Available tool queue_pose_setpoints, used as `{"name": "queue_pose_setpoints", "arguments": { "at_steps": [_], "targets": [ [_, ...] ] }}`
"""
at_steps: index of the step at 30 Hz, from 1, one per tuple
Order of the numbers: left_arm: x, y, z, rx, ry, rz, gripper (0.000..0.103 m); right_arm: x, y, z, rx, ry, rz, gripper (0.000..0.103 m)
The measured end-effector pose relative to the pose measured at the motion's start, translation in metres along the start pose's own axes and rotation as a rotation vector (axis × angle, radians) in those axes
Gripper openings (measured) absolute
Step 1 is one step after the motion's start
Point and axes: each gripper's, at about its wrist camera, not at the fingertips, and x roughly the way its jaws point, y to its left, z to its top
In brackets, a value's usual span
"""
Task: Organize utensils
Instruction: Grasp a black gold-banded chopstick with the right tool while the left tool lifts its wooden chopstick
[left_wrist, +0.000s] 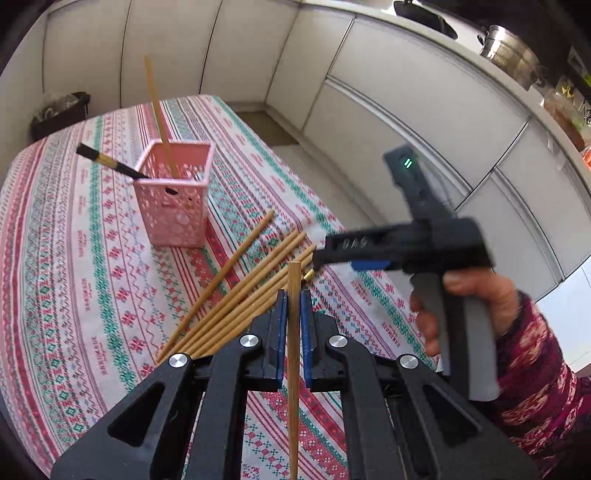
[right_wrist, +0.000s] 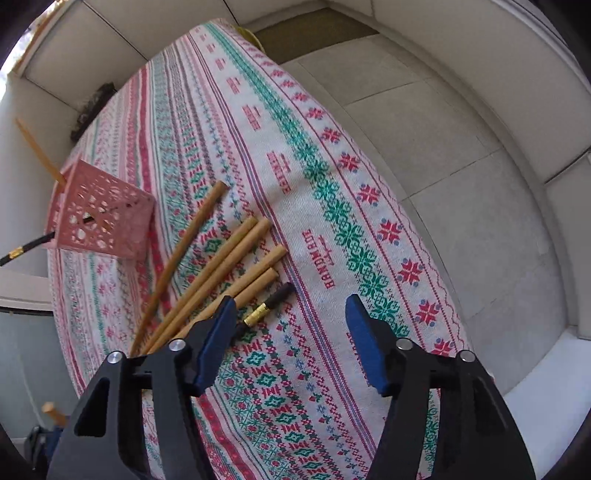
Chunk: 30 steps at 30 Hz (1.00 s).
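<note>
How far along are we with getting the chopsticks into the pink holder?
Done: the pink holder already has one bamboo chopstick and one black chopstick standing in it.

In hand: the left gripper is shut on a bamboo chopstick. The right gripper is open above the pile.

Left: about five bamboo chopsticks and a black gold-banded one lie on the tablecloth.

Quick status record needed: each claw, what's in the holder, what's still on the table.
left claw: shut on a bamboo chopstick, held upright
right claw: open, empty, above the black chopstick
pink holder: upright on the tablecloth; holds one bamboo chopstick and one black chopstick
loose bamboo chopsticks: five lying beside the holder
black chopstick on table: at the bundle's edge, gold band showing
</note>
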Motion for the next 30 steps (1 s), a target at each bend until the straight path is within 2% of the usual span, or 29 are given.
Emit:
{"name": "queue_pose_setpoints", "arguments": {
  "at_steps": [2, 7, 12, 16, 18, 19, 20, 21, 22, 23, 25, 27, 30],
  "targets": [
    [-0.007, -0.004, 0.001, -0.006, -0.039, -0.018, 0.006, 0.010, 0.003, 0.000, 0.025, 0.017, -0.021, 0.046],
    [-0.030, -0.002, -0.008, -0.012, -0.080, -0.040, 0.007, 0.015, 0.017, 0.001, 0.034, 0.000, -0.114, 0.045],
    [-0.053, 0.003, -0.019, -0.030, -0.128, -0.041, 0.007, 0.022, 0.045, -0.012, -0.117, -0.003, -0.265, 0.043],
    [-0.068, 0.010, -0.021, -0.059, -0.154, -0.029, 0.007, 0.017, 0.052, -0.026, -0.194, 0.032, -0.250, 0.031],
    [-0.069, 0.013, -0.022, -0.073, -0.160, -0.032, 0.007, 0.015, 0.052, -0.028, -0.178, 0.008, -0.233, 0.032],
    [-0.065, 0.016, -0.023, -0.077, -0.159, -0.032, 0.007, 0.016, 0.052, -0.029, -0.170, -0.001, -0.232, 0.037],
    [-0.065, 0.015, -0.023, -0.079, -0.155, -0.028, 0.007, 0.017, 0.056, -0.029, -0.184, -0.005, -0.244, 0.040],
    [-0.064, 0.015, -0.023, -0.082, -0.146, -0.023, 0.007, 0.016, 0.060, -0.030, -0.189, -0.012, -0.259, 0.036],
    [-0.061, 0.015, -0.024, -0.086, -0.128, -0.018, 0.007, 0.016, 0.062, -0.032, -0.193, -0.018, -0.235, 0.021],
    [-0.056, 0.016, -0.024, -0.092, -0.106, -0.013, 0.009, 0.018, 0.073, -0.033, -0.198, -0.029, -0.233, 0.017],
    [-0.041, 0.019, -0.025, -0.113, -0.055, 0.005, 0.017, 0.015, 0.078, -0.040, -0.226, -0.059, -0.240, 0.014],
    [-0.019, 0.023, -0.027, -0.138, 0.018, 0.038, 0.021, 0.011, 0.075, -0.047, -0.226, -0.049, -0.201, 0.010],
    [0.013, 0.028, -0.030, -0.155, 0.113, 0.104, 0.021, 0.003, 0.059, -0.057, -0.216, -0.012, -0.141, 0.007]
  ]
}}
